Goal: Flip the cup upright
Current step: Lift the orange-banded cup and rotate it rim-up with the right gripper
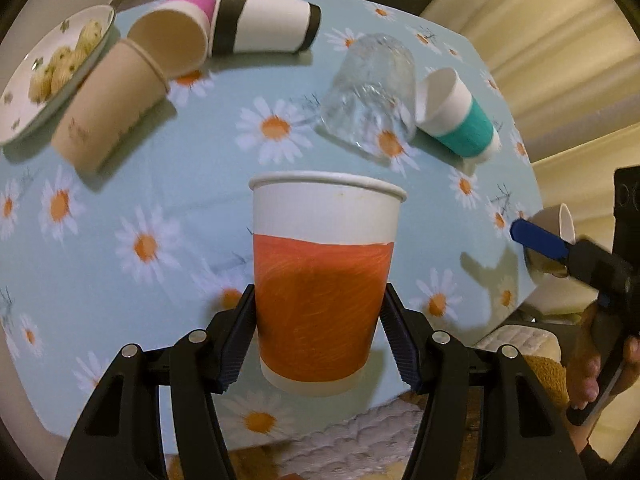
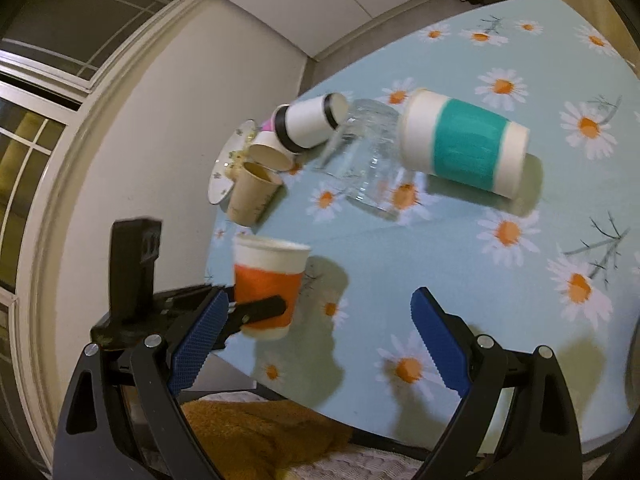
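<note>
An orange-banded white paper cup (image 1: 322, 280) stands upright, rim up, between the fingers of my left gripper (image 1: 318, 332), which is shut on its lower half; its base is just above the daisy tablecloth (image 1: 160, 200). The right wrist view shows the same cup (image 2: 268, 284) held by the left gripper (image 2: 256, 310) near the table's near-left edge. My right gripper (image 2: 316, 344) is open and empty, over the cloth to the cup's right. Its blue finger (image 1: 538, 240) shows at the right edge of the left wrist view.
Several cups lie on their sides: teal-banded (image 1: 460, 120), black-banded (image 1: 266, 20), pink (image 1: 196, 0), two plain brown ones (image 1: 108, 104). A clear glass (image 1: 370, 96) lies tipped beside the teal cup. A plate of biscuits (image 1: 48, 72) sits far left. A small cup (image 1: 556, 220) is at the right table edge.
</note>
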Demonstrator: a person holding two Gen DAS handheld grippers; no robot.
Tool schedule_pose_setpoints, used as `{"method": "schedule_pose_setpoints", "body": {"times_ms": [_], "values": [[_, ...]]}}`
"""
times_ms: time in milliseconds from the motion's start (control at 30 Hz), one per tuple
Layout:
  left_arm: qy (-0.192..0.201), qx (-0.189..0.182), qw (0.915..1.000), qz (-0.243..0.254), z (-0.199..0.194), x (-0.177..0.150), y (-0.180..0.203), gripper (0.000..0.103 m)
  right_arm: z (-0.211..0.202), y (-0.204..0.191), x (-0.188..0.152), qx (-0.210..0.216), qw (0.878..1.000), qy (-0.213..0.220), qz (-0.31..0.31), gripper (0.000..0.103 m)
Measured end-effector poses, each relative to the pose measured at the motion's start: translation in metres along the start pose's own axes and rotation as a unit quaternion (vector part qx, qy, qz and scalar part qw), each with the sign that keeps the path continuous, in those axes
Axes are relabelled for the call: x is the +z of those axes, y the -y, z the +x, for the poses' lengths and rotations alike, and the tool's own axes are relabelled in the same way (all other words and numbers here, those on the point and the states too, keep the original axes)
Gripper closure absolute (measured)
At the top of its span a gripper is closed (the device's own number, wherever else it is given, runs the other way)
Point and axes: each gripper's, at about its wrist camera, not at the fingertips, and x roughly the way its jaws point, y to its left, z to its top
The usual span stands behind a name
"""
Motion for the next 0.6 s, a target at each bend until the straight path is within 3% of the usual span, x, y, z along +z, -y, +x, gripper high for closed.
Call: {"method": "schedule_pose_setpoints", "body": {"times_ms": [433,500,600], "values": [[-0.003,-0.024,0.9961,-0.085,0.016,-0.035,0.013,0.044,-0.013,0.004,-0.017,0.003,1.0,-0.012,0.008,0.011],[-0.001,-0.011,0.9964,-0.084,0.019,-0.037,0.016,0.043,-0.013,0.003,-0.018,0.003,1.0,-0.014,0.006,0.011],[-0.005,0.0,0.9963,-0.086,0.024,-0.038,0.019,0.028,-0.012,0.001,-0.021,0.001,1.0,-0.017,0.005,0.011]]}}
